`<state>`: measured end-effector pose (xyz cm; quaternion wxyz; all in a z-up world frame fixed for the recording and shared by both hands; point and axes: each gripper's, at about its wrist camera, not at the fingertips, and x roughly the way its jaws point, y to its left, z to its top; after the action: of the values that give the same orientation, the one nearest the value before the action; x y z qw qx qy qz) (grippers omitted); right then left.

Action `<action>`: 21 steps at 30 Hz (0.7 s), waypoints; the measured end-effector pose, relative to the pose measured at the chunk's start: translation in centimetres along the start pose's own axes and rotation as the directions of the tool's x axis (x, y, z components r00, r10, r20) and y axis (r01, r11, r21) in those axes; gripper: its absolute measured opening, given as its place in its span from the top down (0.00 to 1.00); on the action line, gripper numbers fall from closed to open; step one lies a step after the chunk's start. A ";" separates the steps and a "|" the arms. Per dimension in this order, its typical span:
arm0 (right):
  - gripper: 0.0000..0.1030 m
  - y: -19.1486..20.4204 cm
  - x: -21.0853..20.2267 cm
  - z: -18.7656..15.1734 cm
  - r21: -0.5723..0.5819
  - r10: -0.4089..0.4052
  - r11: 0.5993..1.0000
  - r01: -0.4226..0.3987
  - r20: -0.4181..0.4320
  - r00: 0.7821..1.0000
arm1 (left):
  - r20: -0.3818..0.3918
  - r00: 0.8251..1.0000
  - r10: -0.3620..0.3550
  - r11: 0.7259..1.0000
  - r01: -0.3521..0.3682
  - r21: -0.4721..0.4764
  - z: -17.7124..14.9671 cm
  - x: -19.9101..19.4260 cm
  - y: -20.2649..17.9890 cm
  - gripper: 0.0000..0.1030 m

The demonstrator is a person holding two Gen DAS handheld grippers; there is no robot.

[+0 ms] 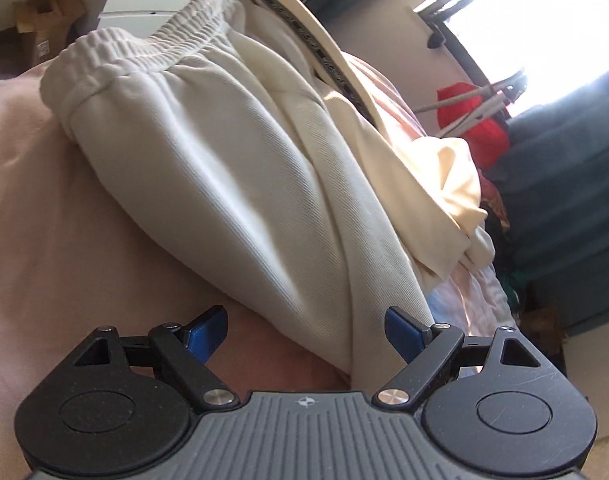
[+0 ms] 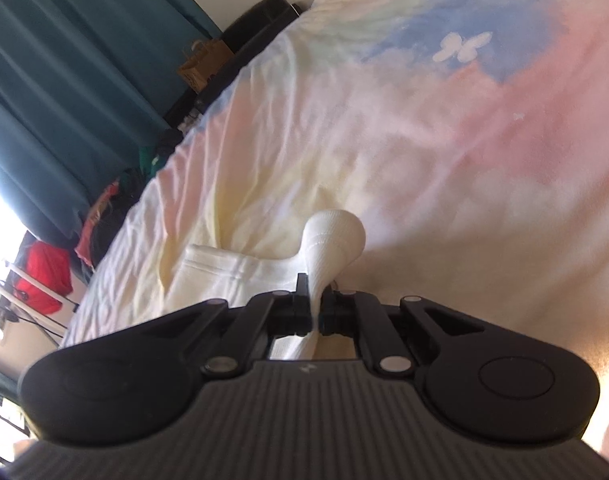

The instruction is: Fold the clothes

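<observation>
A pair of white sweatpants [image 1: 240, 168] with an elastic waistband [image 1: 144, 46] lies on the pastel bedspread [image 1: 44, 220] in the left wrist view. My left gripper [image 1: 306, 332] is open, its blue-padded fingers [image 1: 400, 332] wide apart just short of the near edge of the sweatpants. In the right wrist view my right gripper [image 2: 315, 308] is shut on a bunched fold of white cloth [image 2: 332, 240] that bulges beyond the fingers. More of the white garment [image 2: 232, 276] lies flat to the left on the bedspread [image 2: 424, 140].
Teal curtains [image 2: 64, 80] hang beside the bed by a bright window [image 1: 524, 20]. A red cloth [image 1: 480, 128] hangs on a rack past the bed edge. A cardboard box [image 1: 44, 20] stands at far left, a paper bag [image 2: 202, 62] on the floor.
</observation>
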<state>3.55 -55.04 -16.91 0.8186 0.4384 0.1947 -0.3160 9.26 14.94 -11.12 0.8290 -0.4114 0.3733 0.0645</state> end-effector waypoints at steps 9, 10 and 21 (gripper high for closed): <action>0.94 0.2 0.1 -0.4 -0.004 -0.038 0.999 0.038 -0.008 0.999 | 0.202 0.975 0.097 0.981 -0.060 -0.182 2.8 -1.1 2.7 0.19; 0.94 0.3 0.1 -0.4 -0.004 -0.040 0.999 0.040 -0.008 0.999 | 0.217 0.971 0.105 0.978 -0.061 -0.201 3.1 -1.1 3.1 0.19; 0.94 0.2 -1.2 -0.6 0.034 -0.050 0.998 0.051 -0.010 0.999 | 0.221 0.975 0.030 0.958 0.035 -0.284 6.2 -2.9 6.8 0.82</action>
<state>2.78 -54.03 -16.41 0.8017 0.4488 0.2041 -0.3378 7.89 24.51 -11.15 0.7974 -0.5178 0.2640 0.1625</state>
